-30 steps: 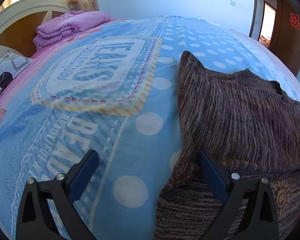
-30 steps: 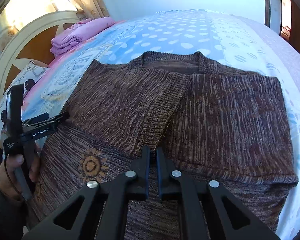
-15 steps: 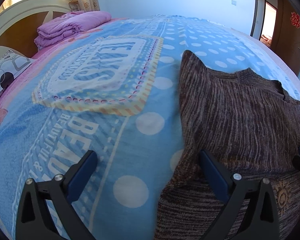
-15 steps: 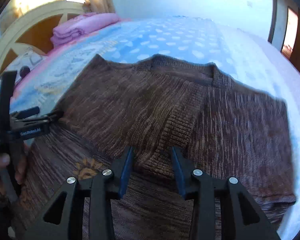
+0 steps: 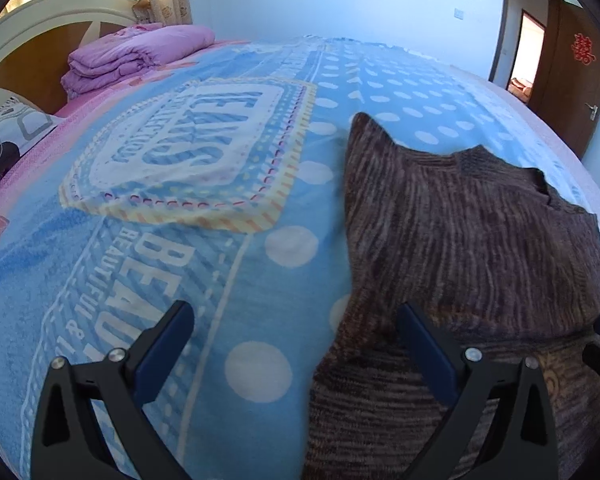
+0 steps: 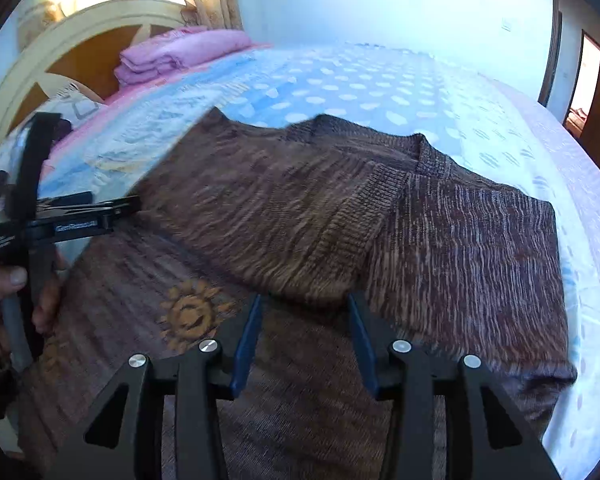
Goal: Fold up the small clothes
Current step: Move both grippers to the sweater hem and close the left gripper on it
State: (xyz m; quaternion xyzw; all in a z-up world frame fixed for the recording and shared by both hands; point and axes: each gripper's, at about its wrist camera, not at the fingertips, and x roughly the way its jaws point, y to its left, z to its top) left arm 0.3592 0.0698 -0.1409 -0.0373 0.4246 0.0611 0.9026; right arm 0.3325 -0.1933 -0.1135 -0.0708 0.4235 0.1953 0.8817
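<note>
Right wrist view: my right tongs point(image 6: 304, 336) are hovering open over the sweater point(image 6: 440, 240) lying on the bed point(image 6: 380, 80); my left tongs point(image 5: 296, 344) are gaping, straddling its edge.

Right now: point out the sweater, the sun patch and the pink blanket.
sweater point(image 6: 460, 240): right wrist view, folded right front panel.
sun patch point(image 6: 188, 314): right wrist view, centre of the orange sun.
pink blanket point(image 5: 140, 56): left wrist view, top of the folded stack.
</note>
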